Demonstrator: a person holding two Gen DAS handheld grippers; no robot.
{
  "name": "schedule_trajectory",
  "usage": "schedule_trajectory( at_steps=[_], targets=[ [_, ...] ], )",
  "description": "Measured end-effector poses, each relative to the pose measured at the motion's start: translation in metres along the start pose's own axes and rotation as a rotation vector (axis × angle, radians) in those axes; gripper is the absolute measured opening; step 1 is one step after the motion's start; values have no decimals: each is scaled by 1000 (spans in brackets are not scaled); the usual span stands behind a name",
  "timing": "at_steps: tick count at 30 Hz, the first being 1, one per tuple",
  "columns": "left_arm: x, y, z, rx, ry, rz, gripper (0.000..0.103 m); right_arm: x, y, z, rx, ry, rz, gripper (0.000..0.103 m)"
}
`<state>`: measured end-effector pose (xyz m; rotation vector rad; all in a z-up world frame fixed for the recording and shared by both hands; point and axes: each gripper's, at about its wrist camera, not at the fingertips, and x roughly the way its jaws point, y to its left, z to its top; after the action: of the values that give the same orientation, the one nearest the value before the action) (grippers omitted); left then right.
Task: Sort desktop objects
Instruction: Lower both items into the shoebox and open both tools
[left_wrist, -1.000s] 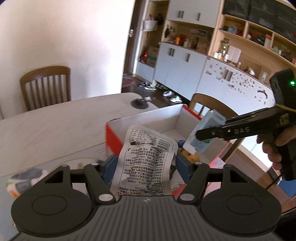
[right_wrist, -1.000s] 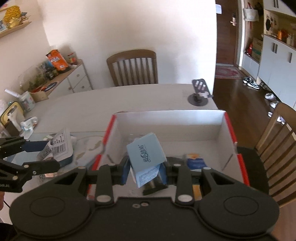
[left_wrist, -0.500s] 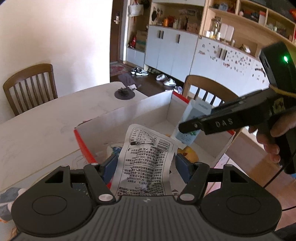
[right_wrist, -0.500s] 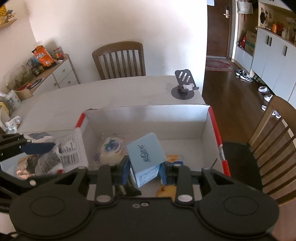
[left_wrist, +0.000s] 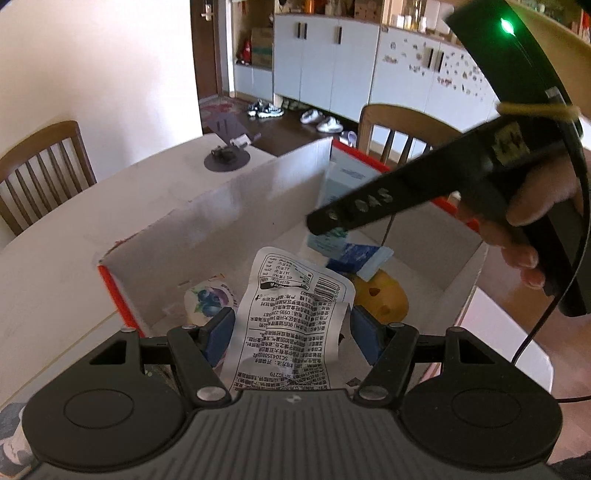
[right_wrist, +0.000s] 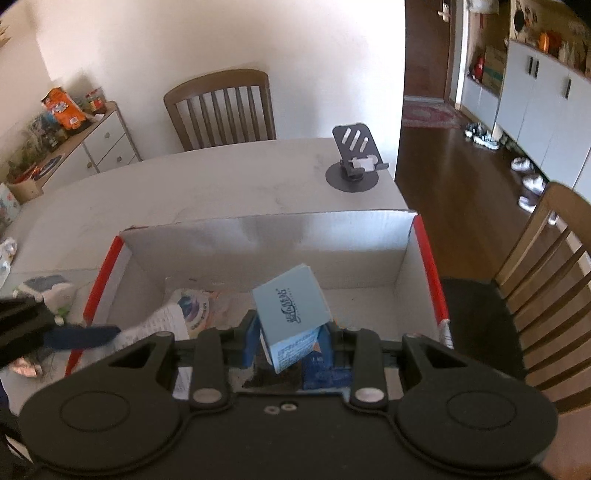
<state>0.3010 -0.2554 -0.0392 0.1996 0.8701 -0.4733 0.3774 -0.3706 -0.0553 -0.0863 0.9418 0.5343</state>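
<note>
Mid-drop, by the look of it: left gripper (left_wrist: 291, 332) clamped on a printed packet (left_wrist: 291, 325), right gripper (right_wrist: 291, 339) clamped on a pale blue carton (right_wrist: 290, 314), both hanging over the open box (right_wrist: 266, 236). Below and ahead, earlier items on the box floor. Next, probably: lower slightly, spread fingers, let each fall inside.

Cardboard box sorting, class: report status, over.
Left tool shut on snack packet. Right tool shut on blue carton. Both over cardboard box. Nothing blocking the drop.

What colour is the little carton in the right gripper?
Light blue carton, with dark lettering; clearest in the right wrist view.
</note>
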Motion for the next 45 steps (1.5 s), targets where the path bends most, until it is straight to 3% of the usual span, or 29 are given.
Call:
schedule_trajectory(
  at_steps=[10,22,36,42,45],
  targets=[
    [27,0,-5,-2,86,-7,68,35,-6,5,90,30,45,32],
    [37,3,-7,-11,143,-4,68,69,-10,2,253,138,126,32],
    [34,7,-8,-19,151,0,69,74,-8,-2,267,194,96,39],
    [27,7,-8,-30,136,-2,78,65,-12,-3,268,196,58,51],
    [21,2,-9,-12,126,1,80,59,-14,-5,270,190,52,51]
  ],
)
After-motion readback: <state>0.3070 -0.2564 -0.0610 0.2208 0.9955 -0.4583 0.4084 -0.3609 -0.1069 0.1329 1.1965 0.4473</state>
